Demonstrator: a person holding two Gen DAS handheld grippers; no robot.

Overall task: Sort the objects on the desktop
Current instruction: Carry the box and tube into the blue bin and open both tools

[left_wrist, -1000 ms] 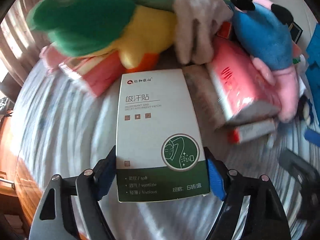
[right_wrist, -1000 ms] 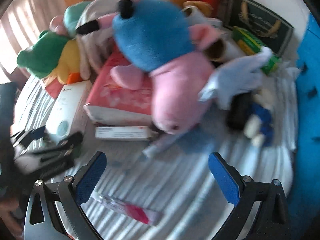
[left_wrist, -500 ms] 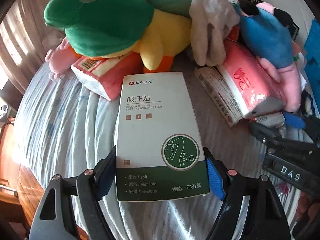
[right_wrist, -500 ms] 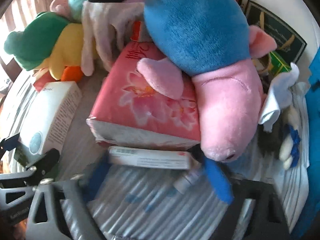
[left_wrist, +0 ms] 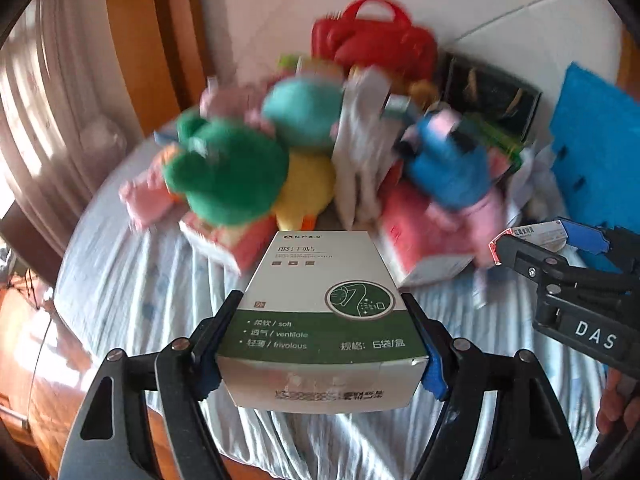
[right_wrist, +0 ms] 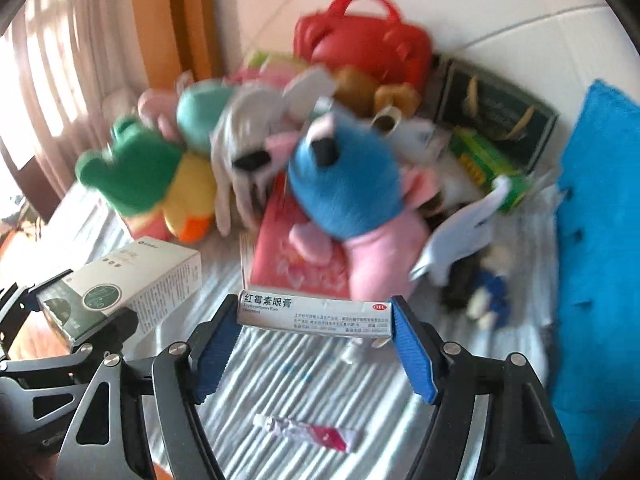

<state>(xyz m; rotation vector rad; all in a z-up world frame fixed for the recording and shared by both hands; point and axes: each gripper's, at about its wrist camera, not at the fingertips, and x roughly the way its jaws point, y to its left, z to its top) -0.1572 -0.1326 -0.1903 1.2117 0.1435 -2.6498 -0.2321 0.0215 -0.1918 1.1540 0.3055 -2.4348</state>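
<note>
My left gripper [left_wrist: 320, 298] is shut on a white and green sweat-patch box [left_wrist: 320, 320], its blue pads pressing both long sides and closing a little tighter. The box hangs above the striped cloth [left_wrist: 132, 304]. My right gripper [right_wrist: 313, 302] is shut on a long white eye-ointment box [right_wrist: 316, 314], held by its two ends clear of the cloth. The right wrist view also shows the left gripper [right_wrist: 68, 308] with the patch box [right_wrist: 120, 284] at lower left. In the left wrist view the right gripper [left_wrist: 536, 238] is at the right edge.
A blurred heap lies behind: a green and yellow plush [right_wrist: 136, 176], a blue and pink plush [right_wrist: 352, 192], a pink tissue pack [right_wrist: 296, 264], a red bag [right_wrist: 360, 44], a dark box [right_wrist: 496, 116]. A blue crate [right_wrist: 600, 240] stands right. A pink tube [right_wrist: 308, 432] lies on the cloth.
Both grippers have risen and tilted up, each carrying its box off the cloth. The right gripper, open a second ago, closed on the ointment box by the tissue pack.
</note>
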